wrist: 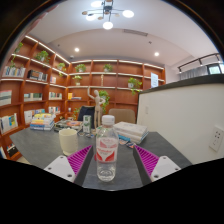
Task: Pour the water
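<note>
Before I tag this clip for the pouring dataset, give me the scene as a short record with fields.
setting: room with lit wooden shelves along the walls
surface: grey table
gripper: open, magenta pads facing inward
bottle: clear water bottle with red label, upright, cap on, between the fingers with a gap at each side
cup: pale cup on the table, to the left of the bottle
other items: white box beyond the bottle
pour status: not yet begun

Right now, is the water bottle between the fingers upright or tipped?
Upright. The water bottle stands on the grey table, pink cap on top, between the open hand-held gripper fingers with gaps either side.
</note>
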The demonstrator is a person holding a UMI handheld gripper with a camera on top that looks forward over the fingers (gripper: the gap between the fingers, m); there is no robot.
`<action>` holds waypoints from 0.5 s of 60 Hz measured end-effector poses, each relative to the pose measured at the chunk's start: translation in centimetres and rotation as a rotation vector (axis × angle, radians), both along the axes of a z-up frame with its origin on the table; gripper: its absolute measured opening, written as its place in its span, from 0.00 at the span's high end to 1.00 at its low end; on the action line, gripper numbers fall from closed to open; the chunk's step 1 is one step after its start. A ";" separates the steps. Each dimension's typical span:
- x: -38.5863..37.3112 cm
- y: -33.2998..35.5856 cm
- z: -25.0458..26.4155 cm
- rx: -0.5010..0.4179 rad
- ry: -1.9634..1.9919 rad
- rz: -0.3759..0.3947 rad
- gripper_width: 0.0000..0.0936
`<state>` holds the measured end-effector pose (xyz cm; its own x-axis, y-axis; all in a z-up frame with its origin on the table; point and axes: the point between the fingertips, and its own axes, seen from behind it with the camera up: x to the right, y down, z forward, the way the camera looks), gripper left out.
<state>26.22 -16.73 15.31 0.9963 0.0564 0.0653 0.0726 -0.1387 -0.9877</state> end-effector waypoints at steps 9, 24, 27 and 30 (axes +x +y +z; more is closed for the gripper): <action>-1.8 2.9 -2.2 0.003 0.028 -0.024 0.10; -3.3 7.7 -4.7 -0.014 0.044 0.001 0.18; -3.0 8.3 -4.9 -0.007 0.034 -0.010 0.31; -2.6 8.8 -4.8 0.009 0.028 -0.024 0.44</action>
